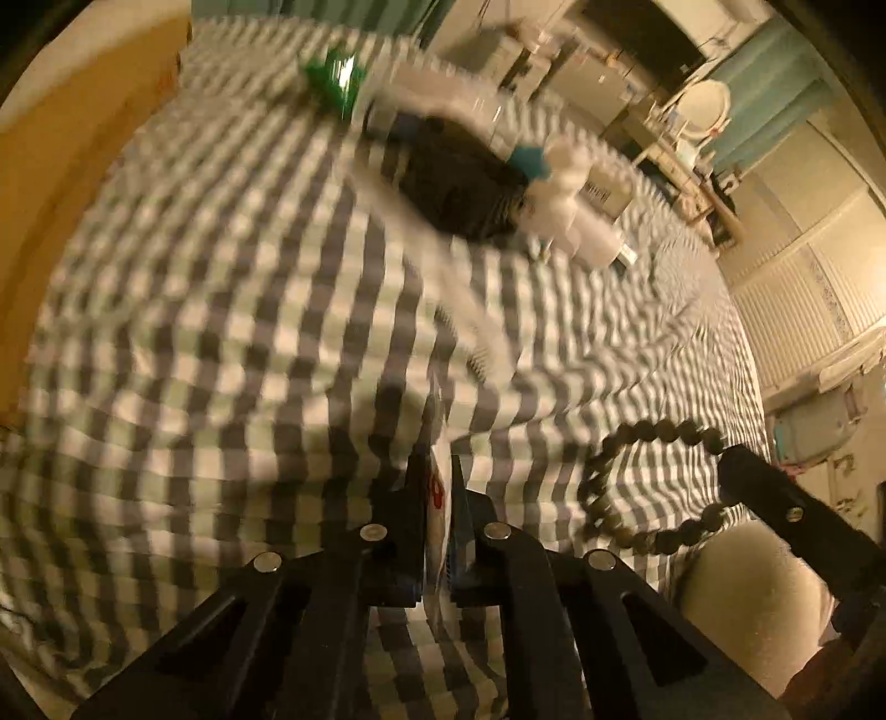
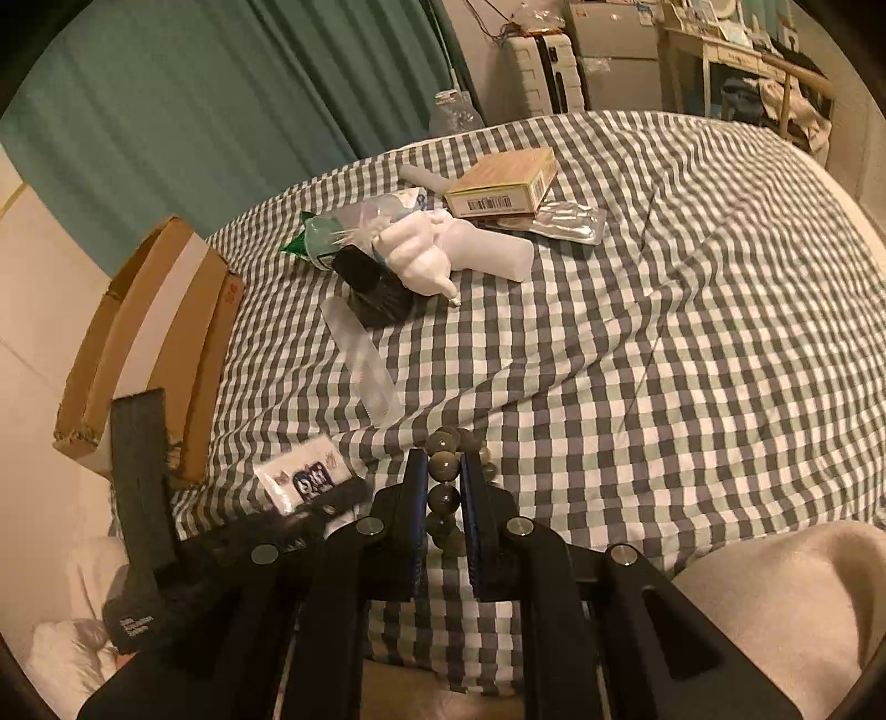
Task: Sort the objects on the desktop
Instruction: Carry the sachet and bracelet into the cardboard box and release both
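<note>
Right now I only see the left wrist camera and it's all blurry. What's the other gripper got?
Observer: The right gripper is shut on the bead bracelet.
Operator: Where can stuff go?
Observer: A brown cardboard box stands open left of the checked cloth.
Operator: What's my packet look like?
Observer: The packet in the left gripper is white with a dark printed label.

Green curtain (image 2: 194, 99), white suitcase (image 2: 545, 69), wooden desk (image 2: 720, 50), checked bedspread (image 2: 664, 332).
</note>
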Tool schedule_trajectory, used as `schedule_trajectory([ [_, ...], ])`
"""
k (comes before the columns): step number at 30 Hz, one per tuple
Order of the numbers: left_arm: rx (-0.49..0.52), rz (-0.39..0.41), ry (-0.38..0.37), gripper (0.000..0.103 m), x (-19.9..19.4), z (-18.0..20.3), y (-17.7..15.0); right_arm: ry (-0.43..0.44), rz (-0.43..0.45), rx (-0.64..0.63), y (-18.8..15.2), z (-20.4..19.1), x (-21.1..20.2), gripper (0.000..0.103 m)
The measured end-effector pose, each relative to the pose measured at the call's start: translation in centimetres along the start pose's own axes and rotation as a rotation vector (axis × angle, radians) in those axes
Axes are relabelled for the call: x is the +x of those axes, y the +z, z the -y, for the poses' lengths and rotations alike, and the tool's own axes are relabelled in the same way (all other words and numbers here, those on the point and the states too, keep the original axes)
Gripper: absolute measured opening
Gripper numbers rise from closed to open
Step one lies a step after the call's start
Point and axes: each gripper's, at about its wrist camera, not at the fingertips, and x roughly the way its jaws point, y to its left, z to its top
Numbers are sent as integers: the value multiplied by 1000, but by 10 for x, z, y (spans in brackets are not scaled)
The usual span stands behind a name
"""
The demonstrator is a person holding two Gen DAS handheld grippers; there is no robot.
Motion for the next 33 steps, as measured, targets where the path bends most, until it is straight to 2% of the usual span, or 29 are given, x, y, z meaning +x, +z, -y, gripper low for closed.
schedule_trajectory([
  [3, 80, 131, -54, 6, -31, 14, -5, -9, 6, -2, -3, -1, -4, 12],
  [5, 144, 192, -42, 6, -47, 23, -10, -19, 15, -10, -4, -3, -7, 12],
  [8, 165, 211, -29, 6, -65, 23, -14, 8, 41, -4, -5, -8, -20, 12],
  [10, 146, 213, -20, 6, -83, 19, -17, 121, 63, 54, -1, -10, -39, 12],
  [15, 70, 248, -85, 6, -144, -8, 8, 186, 159, 38, 28, -38, -90, 12],
  [18, 109, 310, -30, 6, -185, -18, 39, 288, 161, 31, 51, -63, -107, 12],
  [22, 128, 362, 46, 6, -235, -48, 86, 345, 135, -56, 79, -115, -113, 12],
  [28, 75, 284, 189, 6, -258, -105, 146, 429, 101, -184, 99, -206, -100, 12],
  [31, 95, 234, 300, 6, -248, -135, 161, 412, 69, -253, 104, -254, -75, 12],
  [33, 96, 204, 308, 6, -240, -155, 157, 391, 42, -276, 104, -277, -55, 12],
])
